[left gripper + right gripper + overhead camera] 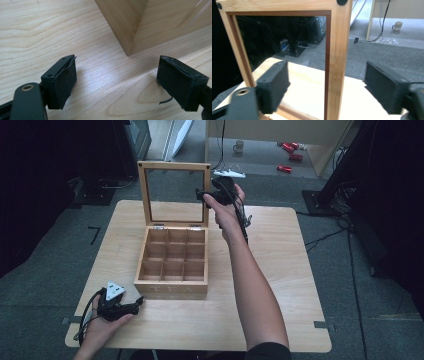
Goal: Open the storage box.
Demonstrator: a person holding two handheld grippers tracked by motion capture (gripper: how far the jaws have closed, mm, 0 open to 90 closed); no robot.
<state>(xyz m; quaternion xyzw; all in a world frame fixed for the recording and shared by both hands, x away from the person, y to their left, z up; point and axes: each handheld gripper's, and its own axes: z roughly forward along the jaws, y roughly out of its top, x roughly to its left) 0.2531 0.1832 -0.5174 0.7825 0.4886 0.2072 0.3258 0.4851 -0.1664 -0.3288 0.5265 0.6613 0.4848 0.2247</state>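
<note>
Straddling upright lid (338, 62) frame, right gripper (325, 87) jaws spread; left gripper (117, 82) spread near box corner (128, 37).

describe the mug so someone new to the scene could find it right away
Start at the wooden table and look past its far edge to the grey floor. The mug stands there, upright, near the pale wall, left of the red cans; it is pale, with a handle.

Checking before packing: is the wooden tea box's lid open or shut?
Open: the glass-paned lid stands upright above the compartmented wooden tea box, whose nine compartments look empty.
</note>
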